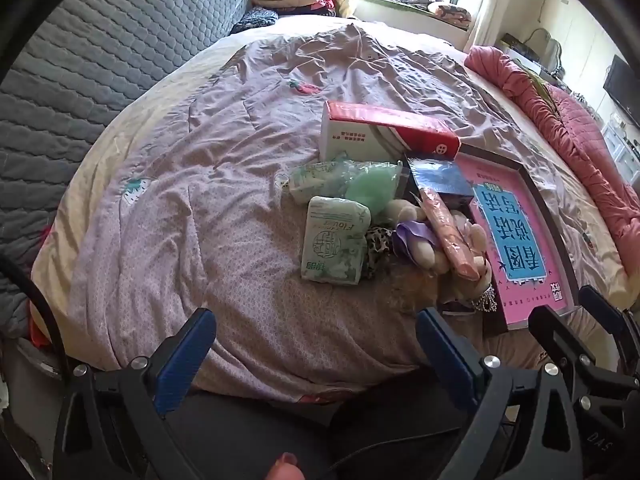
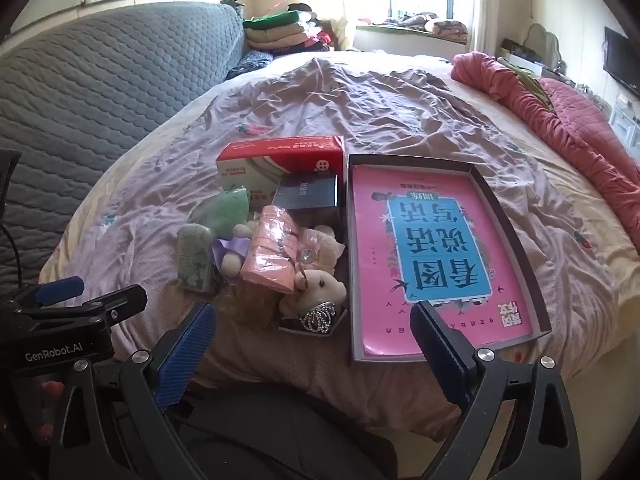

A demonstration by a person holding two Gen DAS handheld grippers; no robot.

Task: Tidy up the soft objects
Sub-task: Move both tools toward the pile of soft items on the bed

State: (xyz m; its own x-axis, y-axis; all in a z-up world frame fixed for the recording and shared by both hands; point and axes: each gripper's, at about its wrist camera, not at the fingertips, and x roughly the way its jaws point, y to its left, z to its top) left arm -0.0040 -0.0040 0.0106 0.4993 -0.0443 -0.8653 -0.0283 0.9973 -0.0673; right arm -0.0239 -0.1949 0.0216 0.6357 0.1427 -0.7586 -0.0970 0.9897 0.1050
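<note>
We are at the outset: nothing is picked yet. Our left gripper and right gripper hover spread wide and empty, short of the heap of soft things beside the open box. Next we need to reach for the near tissue pack.

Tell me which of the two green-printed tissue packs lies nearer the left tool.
The upright-printed "Floury" pack, nearest the left tool; the other green-printed pack lies behind it, against the red-and-white box.
</note>
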